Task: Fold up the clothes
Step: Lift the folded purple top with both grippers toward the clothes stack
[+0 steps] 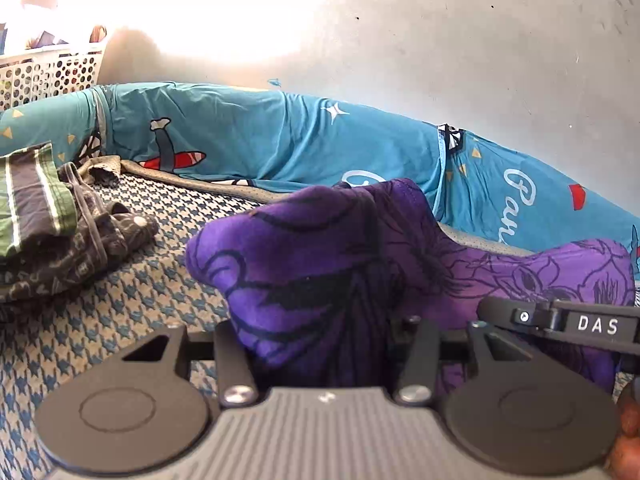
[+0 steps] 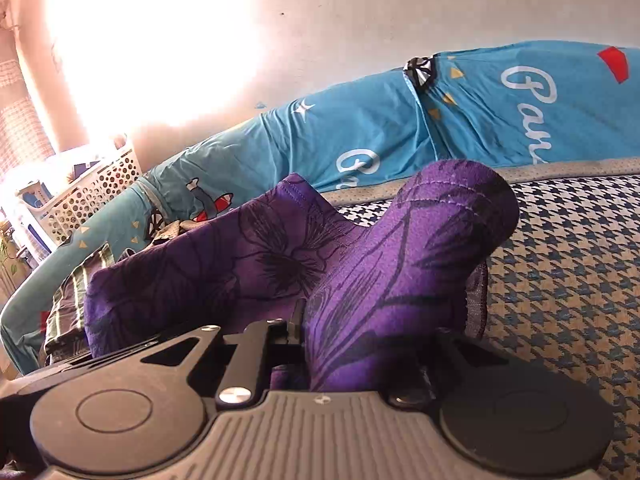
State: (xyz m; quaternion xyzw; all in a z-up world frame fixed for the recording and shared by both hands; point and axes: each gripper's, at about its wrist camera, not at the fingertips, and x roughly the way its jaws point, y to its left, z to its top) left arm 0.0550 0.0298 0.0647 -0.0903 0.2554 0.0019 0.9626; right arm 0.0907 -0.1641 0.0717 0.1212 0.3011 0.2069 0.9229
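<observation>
A purple garment (image 1: 312,256) with a black flower print hangs bunched above the houndstooth bed sheet (image 1: 132,288). In the left wrist view my left gripper (image 1: 320,344) is shut on one bunched end of it, the cloth covering the fingertips. To its right, a black part lettered DAS (image 1: 592,325) of my right gripper pokes in against the same cloth. In the right wrist view the purple garment (image 2: 400,248) drapes over my right gripper (image 2: 344,344), which is shut on it. The cloth stretches away to the left between the two grips.
A stack of folded clothes, green striped (image 1: 32,196) on a dark patterned piece (image 1: 80,252), lies at the left of the bed. Teal printed pillows (image 1: 260,136) line the wall. A white perforated basket (image 1: 48,72) stands at the far left. A person's fingertips (image 1: 628,440) show at the lower right.
</observation>
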